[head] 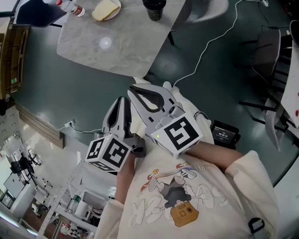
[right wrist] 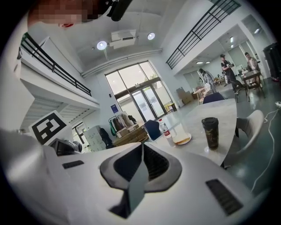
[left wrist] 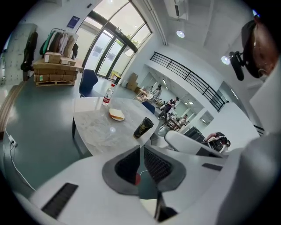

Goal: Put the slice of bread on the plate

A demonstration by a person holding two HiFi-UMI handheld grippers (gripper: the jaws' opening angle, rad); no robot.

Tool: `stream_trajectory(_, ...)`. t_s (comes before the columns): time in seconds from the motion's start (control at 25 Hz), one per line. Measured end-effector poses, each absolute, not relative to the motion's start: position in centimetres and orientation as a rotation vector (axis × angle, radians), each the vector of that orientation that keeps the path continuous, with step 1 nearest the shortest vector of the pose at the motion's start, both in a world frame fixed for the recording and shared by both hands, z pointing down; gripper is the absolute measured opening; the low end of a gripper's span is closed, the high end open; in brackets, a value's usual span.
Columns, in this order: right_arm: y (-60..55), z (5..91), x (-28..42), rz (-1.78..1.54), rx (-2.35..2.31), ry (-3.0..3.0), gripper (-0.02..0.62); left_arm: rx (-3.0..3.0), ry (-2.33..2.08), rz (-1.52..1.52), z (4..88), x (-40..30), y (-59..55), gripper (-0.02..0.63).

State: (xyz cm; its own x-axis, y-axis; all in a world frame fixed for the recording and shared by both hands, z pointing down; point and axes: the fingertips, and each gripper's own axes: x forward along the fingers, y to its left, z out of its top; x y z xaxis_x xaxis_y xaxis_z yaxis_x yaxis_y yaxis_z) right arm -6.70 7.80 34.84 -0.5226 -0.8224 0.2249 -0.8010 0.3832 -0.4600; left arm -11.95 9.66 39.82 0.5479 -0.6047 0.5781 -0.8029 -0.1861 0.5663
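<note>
A pale slice of bread [head: 105, 9] lies on a small white plate [head: 116, 10] at the far edge of the grey marble table [head: 126, 51]. It also shows in the left gripper view as bread [left wrist: 117, 114] and in the right gripper view as bread [right wrist: 181, 139]. My left gripper [head: 122, 99] is held close to the person's chest, short of the table, jaws shut and empty [left wrist: 141, 149]. My right gripper [head: 133, 87] is just beside it, likewise shut on nothing [right wrist: 142, 146]. Both point toward the table.
A water bottle [head: 70, 6] stands left of the plate and a black cup [head: 154, 8] to its right. A white chair [head: 205, 9] sits at the table's right side. A white cable [head: 210, 42] runs over the dark floor, and dark chairs [head: 273, 46] stand at the right.
</note>
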Motion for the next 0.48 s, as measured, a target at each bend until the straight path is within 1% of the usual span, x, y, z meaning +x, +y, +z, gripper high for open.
stream_trajectory(0.24,11.4,35.3,-8.5,-0.832,-1.46,2.663,0.018,1.88,-1.157,0.26,39.8,-12.7,13.1,0.041)
stream_trajectory(0.48,11.3,35.3,-8.2,-0.843,-1.542,2.63,0.018,1.892,-1.105,0.271,39.3,-12.7,12.9,0.041)
